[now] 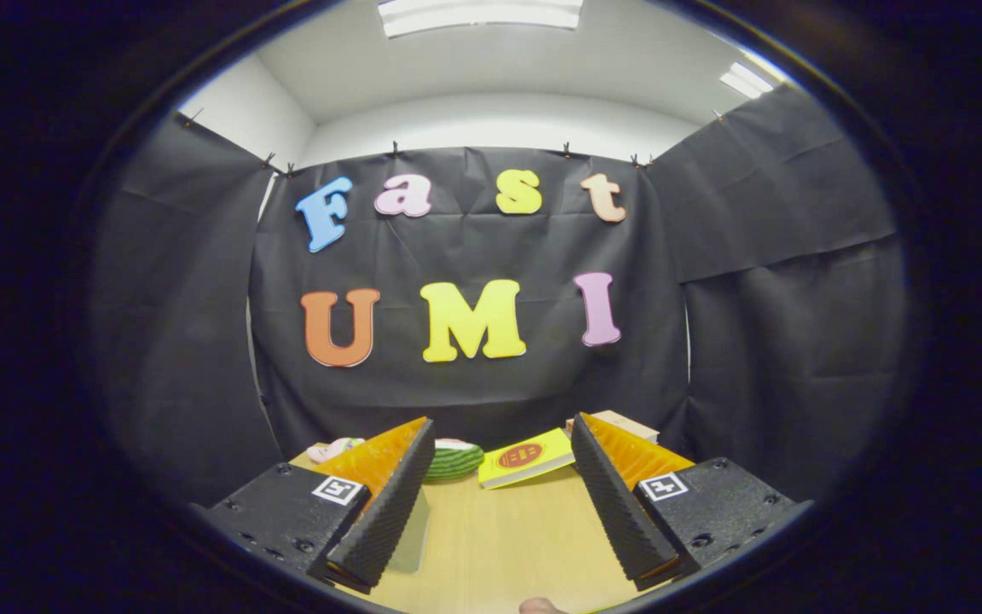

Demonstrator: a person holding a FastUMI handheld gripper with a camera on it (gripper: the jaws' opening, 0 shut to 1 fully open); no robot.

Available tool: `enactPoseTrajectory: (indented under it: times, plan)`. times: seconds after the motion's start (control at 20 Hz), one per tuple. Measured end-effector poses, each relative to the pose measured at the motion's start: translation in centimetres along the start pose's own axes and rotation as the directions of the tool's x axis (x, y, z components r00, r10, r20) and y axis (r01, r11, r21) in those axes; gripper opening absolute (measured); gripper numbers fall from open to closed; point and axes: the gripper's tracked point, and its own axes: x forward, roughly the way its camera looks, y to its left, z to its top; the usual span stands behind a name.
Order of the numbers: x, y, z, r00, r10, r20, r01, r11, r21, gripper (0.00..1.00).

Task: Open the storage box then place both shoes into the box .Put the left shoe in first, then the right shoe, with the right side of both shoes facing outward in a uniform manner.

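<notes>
My gripper (pixel 499 424) is open and held level over a light wooden table (pixel 508 546), with nothing between its fingers. Beyond the left fingertip, at the table's far edge, lies a green ribbed object (pixel 455 461) with a white and pink top, partly hidden by that finger. A pale pink and green object (pixel 331 448) peeks out on the outer side of the left finger. I cannot tell whether these two are shoes. A pale grey flat shape (pixel 412 533) rests against the inner side of the left finger, and I cannot tell what it is.
A yellow book (pixel 527 458) lies at the far edge between the fingertips. A beige box (pixel 627 424) sits behind the right fingertip. Black cloth walls close the booth at the back and on both sides. A person's fingertip (pixel 540 606) shows at the near edge.
</notes>
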Motion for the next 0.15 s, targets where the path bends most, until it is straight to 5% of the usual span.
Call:
enactPoseTrajectory:
  times: [0.15]
  plan:
    - [0.08,-0.7,-1.18,1.0,0.003,-0.008,-0.003,1.0,-0.008,1.0]
